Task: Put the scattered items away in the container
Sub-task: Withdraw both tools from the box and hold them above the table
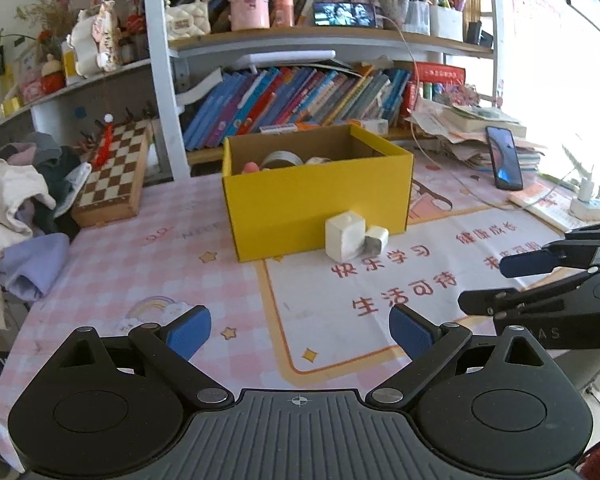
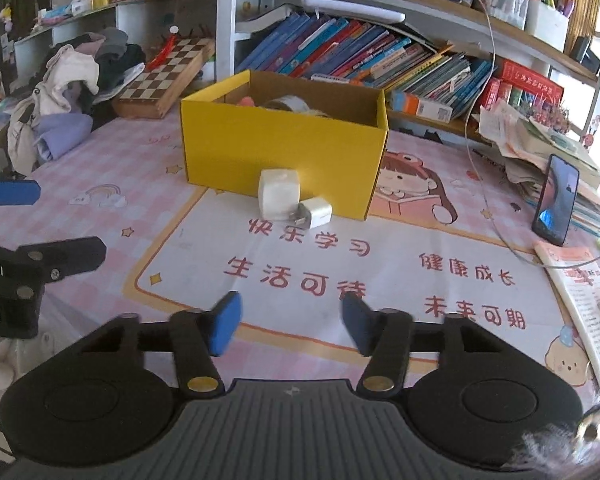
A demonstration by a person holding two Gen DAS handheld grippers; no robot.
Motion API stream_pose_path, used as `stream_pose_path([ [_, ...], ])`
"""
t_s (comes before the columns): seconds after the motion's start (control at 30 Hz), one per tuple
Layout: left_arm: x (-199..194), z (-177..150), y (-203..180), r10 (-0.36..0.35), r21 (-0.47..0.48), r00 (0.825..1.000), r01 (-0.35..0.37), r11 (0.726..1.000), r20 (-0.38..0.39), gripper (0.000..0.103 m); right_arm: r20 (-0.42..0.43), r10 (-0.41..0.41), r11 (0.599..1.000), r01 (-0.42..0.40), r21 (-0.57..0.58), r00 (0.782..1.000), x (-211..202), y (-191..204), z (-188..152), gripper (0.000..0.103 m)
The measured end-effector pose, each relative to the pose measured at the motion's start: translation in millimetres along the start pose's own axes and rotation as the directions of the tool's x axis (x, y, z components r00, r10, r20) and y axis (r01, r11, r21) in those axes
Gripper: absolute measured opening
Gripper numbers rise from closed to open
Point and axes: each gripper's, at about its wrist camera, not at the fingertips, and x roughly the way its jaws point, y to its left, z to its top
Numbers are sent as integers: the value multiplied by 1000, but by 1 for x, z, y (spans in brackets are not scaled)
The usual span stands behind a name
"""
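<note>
Right wrist view: both hand-held grippers (left (image 1: pixel 300 334), right (image 2: pixel 291 324)) hung spread apart, empty, facing two white plastic charger cubes (image 2: pixel 279 194) beside the yellow cardboard box (image 2: pixel 280 148).

- We see the yellow box (image 2: pixel 284 152), an open-topped cardboard container, upright near the desk's rear edge; a tape roll (image 2: pixel 288 102) and a pink item (image 2: pixel 246 101) lie inside.
- The large white cube (image 2: pixel 279 194) stands against the box's front wall.
- The small white plug adapter (image 2: pixel 316 212) lies touching the cube, prongs toward it.
</note>
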Motion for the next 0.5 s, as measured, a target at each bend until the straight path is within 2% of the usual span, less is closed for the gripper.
stream_pose_path([
  [0.5,9,-6,-2,-18,1,1000,18,1000,-18,98,-48,18,1000,-18,0,999,10,1,-3,55],
])
